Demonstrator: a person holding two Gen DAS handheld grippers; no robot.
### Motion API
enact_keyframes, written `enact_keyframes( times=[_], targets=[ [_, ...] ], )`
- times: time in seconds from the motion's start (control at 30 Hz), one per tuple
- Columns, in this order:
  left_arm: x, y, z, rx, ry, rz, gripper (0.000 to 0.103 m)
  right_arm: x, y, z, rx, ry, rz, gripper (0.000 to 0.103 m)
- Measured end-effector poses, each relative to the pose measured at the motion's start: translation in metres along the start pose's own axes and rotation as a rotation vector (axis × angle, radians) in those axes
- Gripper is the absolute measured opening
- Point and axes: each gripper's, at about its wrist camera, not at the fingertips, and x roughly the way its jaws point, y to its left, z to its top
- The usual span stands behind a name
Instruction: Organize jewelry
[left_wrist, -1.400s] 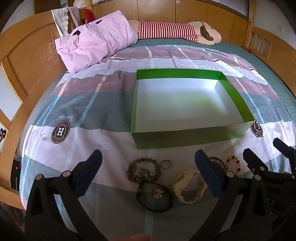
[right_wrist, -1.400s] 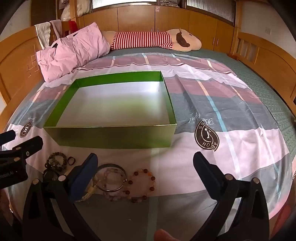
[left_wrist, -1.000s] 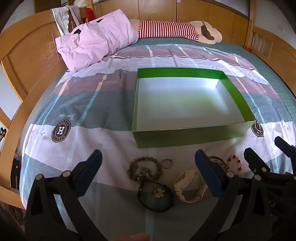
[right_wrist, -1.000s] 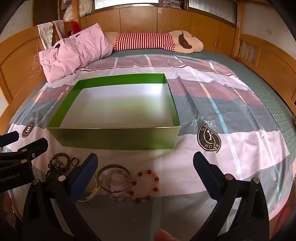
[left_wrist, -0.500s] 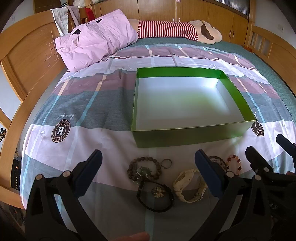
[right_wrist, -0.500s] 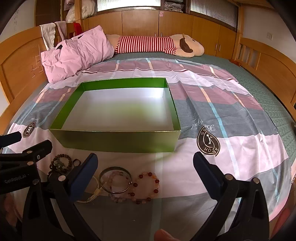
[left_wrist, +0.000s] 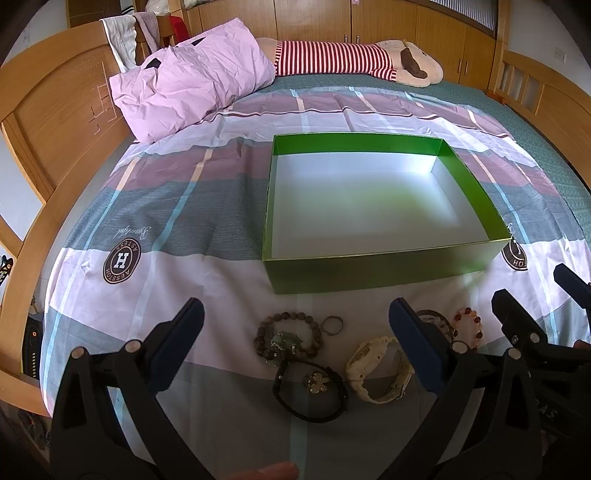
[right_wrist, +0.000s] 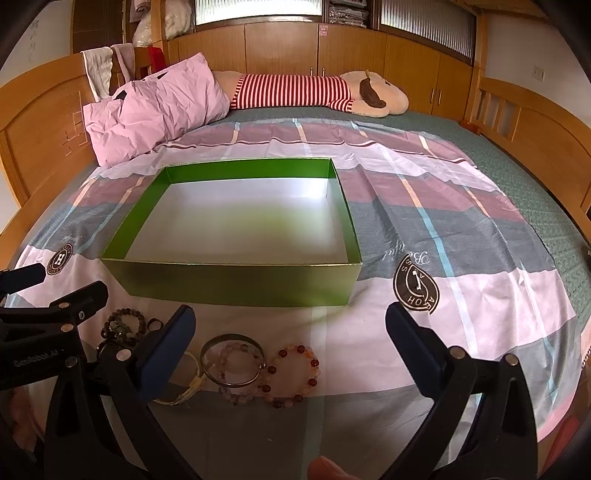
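Note:
An empty green box (left_wrist: 376, 271) (right_wrist: 236, 284) stands on the bed. In front of it lie a dark bead bracelet (left_wrist: 286, 332), a small ring (left_wrist: 331, 325), a black band with a flower charm (left_wrist: 314, 384) and a cream watch (left_wrist: 376, 373). The right wrist view shows a metal bangle (right_wrist: 232, 359), a pale bead bracelet (right_wrist: 236, 380) and a red-amber bead bracelet (right_wrist: 293, 374). My left gripper (left_wrist: 295, 343) is open above the dark bracelet and black band. My right gripper (right_wrist: 290, 345) is open above the red-amber bracelet. Both are empty.
The bed has a plaid sheet (left_wrist: 166, 221), a pink pillow (left_wrist: 188, 85) and a striped plush toy (left_wrist: 351, 61) at the back. A wooden headboard (left_wrist: 55, 122) is at the left and a wooden frame (right_wrist: 535, 122) at the right.
The right gripper has drawn back and risen a little, so the box and bracelets sit lower in its view. The left gripper has hardly moved.

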Motion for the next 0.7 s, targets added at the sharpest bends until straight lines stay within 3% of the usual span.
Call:
enact_keyframes(
  times=[0.7],
  targets=[
    [0.0007, -0.0010, -0.0001, 0.002, 0.000, 0.003, 0.101, 0.0006, 0.0012, -0.0007, -0.001, 0.004, 0.004, 0.102]
  ],
)
